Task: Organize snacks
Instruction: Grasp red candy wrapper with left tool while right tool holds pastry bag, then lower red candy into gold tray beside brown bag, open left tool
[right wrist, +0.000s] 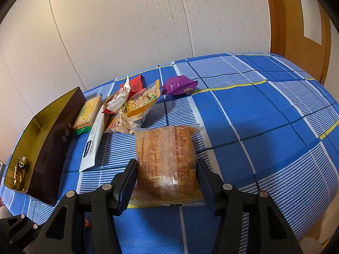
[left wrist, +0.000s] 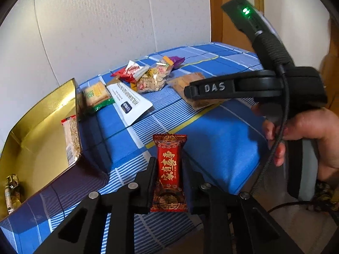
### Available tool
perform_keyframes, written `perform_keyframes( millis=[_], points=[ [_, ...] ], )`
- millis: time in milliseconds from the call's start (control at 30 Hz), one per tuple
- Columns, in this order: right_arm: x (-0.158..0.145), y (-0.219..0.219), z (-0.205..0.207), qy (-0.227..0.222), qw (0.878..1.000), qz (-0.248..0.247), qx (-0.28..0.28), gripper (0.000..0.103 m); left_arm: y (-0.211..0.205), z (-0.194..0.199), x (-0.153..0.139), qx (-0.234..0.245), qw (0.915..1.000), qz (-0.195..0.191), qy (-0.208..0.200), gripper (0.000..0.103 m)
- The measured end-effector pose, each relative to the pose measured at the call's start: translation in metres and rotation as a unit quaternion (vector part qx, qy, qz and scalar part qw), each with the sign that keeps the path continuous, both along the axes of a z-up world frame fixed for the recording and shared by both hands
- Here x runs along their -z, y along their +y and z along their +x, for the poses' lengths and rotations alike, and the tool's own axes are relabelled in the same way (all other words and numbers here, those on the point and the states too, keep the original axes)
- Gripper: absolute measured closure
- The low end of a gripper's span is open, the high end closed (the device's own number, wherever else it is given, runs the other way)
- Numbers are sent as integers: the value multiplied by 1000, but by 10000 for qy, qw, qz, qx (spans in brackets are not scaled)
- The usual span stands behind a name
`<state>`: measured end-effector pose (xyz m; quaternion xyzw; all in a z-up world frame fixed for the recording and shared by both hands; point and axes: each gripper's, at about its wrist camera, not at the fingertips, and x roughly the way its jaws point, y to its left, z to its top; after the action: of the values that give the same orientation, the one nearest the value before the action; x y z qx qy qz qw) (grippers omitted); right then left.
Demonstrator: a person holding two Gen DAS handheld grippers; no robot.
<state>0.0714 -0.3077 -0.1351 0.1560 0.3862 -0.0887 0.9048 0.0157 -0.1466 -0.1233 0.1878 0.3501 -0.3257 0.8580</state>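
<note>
Snacks in several wrappers lie on a blue checked cloth (right wrist: 264,114) covering the worktop; landmark is the gold-lined open cardboard box (left wrist: 42,114).

- Left tongs (left wrist: 169,182): clamped on a red foil-wrapped candy bar with gold characters (left wrist: 169,169), held upright above the cloth, just right of the box's near corner.
- Right tongs (right wrist: 167,177): fingers straddle a clear-wrapped square crumb-coated cake (right wrist: 167,158) lying flat on the cloth, well right of the box. Pads look to touch both edges, but whether they are pinching I cannot tell.
- Inside the box: a small gold-wrapped sweet (left wrist: 11,190) at the near end, a clear-wrapped grain bar (left wrist: 71,139) leaning on the right wall.
- Beyond the box's far right corner: green-edged cracker pack (right wrist: 86,114), white sachet (right wrist: 93,139), clear bag of pale puffed pieces (right wrist: 137,110), purple pouch (right wrist: 178,85) farthest away.

Risks, as judged:
- The candy bar is gripped only by its narrow sides; the slick wrapper could slide or twist out while moving over the box wall.
- The cake wrapper is loose and air-filled; a squeeze may crush the cake or catch film only, letting it drop.

Pose: in the left view, the right hand (left wrist: 307,139) grips its handle, the tool angled down toward the cake. Left tool aims forward and slightly down.
</note>
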Motion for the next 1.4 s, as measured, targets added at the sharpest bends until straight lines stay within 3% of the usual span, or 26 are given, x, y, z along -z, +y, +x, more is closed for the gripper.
perform_keyframes(
  millis=[267, 700, 1133, 1400],
  points=[
    [0, 5, 1, 6, 9999, -125, -7, 46, 8, -9, -21, -20, 9994, -283, -199, 80],
    [-1, 4, 0, -59, 9999, -110, 75, 50, 47, 6, -56, -606, 9944, -838, -195, 80],
    [-2, 4, -4, -149, 9996, -141, 200, 50, 108, 47, -68, -1529, 9808, -1204, -143, 80],
    [-8, 3, -12, -373, 9988, -148, 298, 50, 153, 72, -57, -2068, 9702, -1241, 225, 80]
  ],
)
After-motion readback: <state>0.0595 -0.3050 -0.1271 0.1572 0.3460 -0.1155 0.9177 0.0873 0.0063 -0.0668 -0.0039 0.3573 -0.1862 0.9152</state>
